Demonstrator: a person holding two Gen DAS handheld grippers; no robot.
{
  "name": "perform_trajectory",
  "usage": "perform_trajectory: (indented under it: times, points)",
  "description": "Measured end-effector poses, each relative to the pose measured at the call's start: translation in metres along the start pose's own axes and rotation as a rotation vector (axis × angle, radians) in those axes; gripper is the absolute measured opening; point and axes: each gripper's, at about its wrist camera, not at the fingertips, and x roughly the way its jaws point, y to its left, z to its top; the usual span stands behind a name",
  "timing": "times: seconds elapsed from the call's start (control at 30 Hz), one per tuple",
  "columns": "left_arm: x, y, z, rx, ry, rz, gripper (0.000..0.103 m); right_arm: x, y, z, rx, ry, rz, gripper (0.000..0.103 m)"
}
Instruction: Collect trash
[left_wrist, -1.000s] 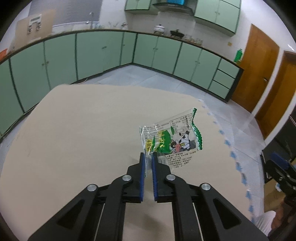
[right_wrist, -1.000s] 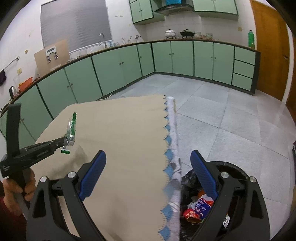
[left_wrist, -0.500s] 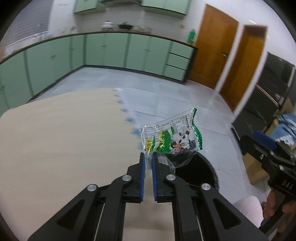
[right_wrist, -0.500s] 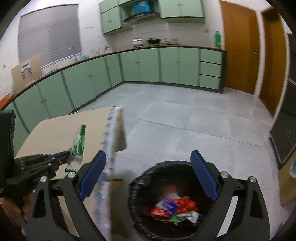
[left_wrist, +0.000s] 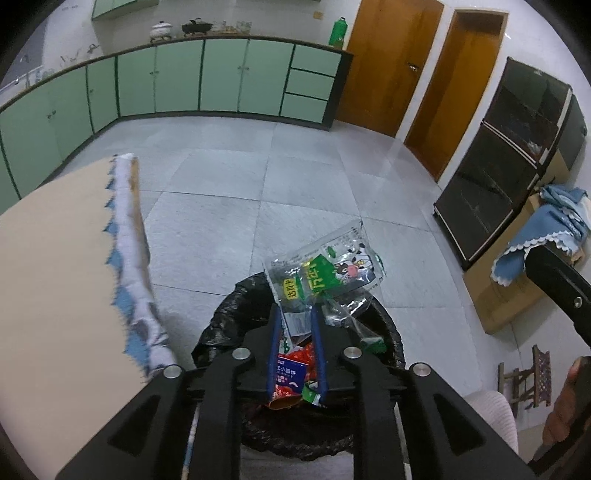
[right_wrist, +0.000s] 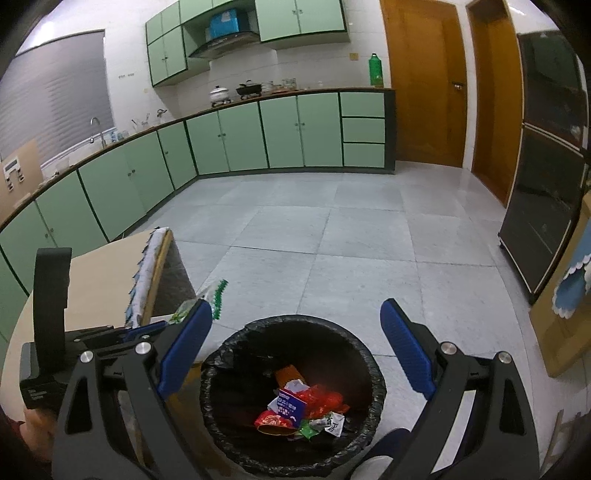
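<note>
Left gripper (left_wrist: 297, 325), jaws opening, has the wrapper (left_wrist: 325, 275) loose between them above the bin (left_wrist: 221, 325), long axis tilting up-right; right gripper (right_wrist: 295, 354) gapes empty.

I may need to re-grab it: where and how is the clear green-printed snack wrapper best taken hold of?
Pinch the clear green-printed snack wrapper at its crumpled lower edge, from below: thin, floppy film standing up from the opening left gripper, over the black-lined bin.
</note>
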Motion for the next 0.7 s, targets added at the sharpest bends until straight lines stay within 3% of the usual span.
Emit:
perform_trajectory:
  times: [0.1,0.27,0.5,0.63,0.7]
  points:
    - [0.001,-0.004,0.003,0.01,-0.004,-0.001,0.036,0.003,-0.002,-0.002,0.01,0.005,0.001,0.09]
    - [-0.004,-0.004,0.001,0.012,-0.008,-0.007,0.05,0.008,-0.003,-0.006,0.019,0.015,0.005,0.09]
    - [-0.027,0.019,0.0,-0.054,-0.041,-0.023,0.053,0.007,0.005,-0.004,0.01,0.013,0.014,0.09]
    - [-0.047,0.032,0.0,-0.067,-0.081,0.005,0.054,0.005,0.01,-0.003,0.01,0.013,0.018,0.09]
    - [-0.055,0.035,-0.001,-0.06,-0.1,0.03,0.059,0.003,0.013,-0.001,0.006,0.011,0.023,0.09]
